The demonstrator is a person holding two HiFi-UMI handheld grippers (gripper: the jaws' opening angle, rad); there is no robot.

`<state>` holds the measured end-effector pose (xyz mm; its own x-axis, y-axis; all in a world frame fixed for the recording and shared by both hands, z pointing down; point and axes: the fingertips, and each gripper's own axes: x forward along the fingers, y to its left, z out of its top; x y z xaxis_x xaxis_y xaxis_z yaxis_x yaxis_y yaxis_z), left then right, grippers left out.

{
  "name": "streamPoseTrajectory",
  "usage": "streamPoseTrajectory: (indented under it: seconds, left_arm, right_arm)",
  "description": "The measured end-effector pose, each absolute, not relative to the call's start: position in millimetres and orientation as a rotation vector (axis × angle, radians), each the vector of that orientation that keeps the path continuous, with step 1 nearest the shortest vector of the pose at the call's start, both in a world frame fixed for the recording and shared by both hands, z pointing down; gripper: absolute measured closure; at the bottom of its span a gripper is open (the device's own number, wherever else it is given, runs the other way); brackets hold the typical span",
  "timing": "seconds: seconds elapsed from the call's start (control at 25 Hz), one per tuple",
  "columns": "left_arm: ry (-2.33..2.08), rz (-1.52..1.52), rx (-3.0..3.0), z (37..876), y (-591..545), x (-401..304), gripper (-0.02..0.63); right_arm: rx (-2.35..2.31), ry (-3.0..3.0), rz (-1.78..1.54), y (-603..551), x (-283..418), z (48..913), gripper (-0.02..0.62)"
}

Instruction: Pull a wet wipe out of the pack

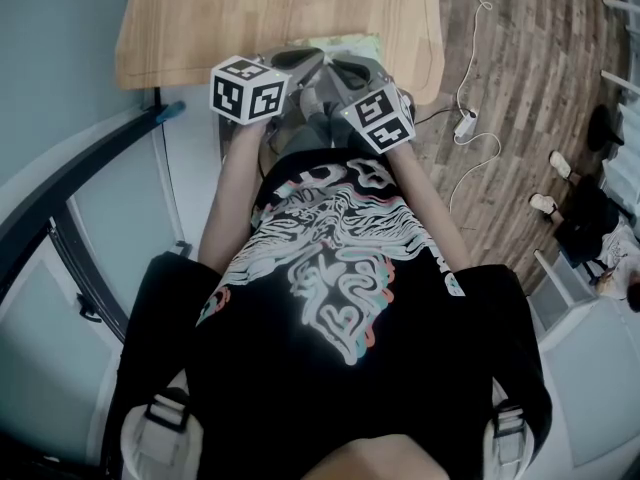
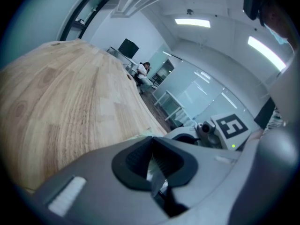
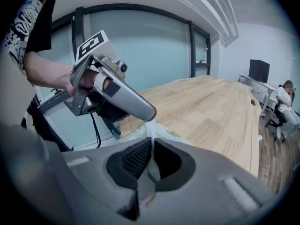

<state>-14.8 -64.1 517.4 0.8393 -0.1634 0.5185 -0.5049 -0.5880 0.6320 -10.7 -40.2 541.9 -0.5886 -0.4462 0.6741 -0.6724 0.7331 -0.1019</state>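
Note:
The pale green wipe pack [image 1: 350, 41] lies at the near edge of the wooden table [image 1: 250, 18], mostly hidden by both grippers. Over it, my left gripper [image 1: 312, 58] and right gripper [image 1: 338, 63] meet tip to tip. In the right gripper view a white wet wipe [image 3: 151, 129] stretches from the left gripper's tip [image 3: 149, 118] down into my right gripper [image 3: 152, 146], which is shut on it. An edge of the pack [image 3: 171, 136] shows just behind. In the left gripper view my left gripper [image 2: 152, 144] is shut on a thin pale sheet [image 2: 157, 172].
The table runs far ahead of both grippers. On the wood floor to the right lie a white cable with an adapter [image 1: 465, 123] and shoes [image 1: 560, 163]. A glass wall stands at the left. A person [image 3: 283, 102] sits at a far desk.

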Motion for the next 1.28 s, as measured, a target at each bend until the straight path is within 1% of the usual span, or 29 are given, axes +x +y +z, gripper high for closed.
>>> streamPoseTrajectory:
  seconds: [1.28]
  left_arm:
    - [-0.519, 0.479, 2.189, 503.0, -69.5, -36.0, 0.614]
  right_arm:
    - [0.858, -2.275, 0.445, -36.8, -12.2, 544.7, 0.58]
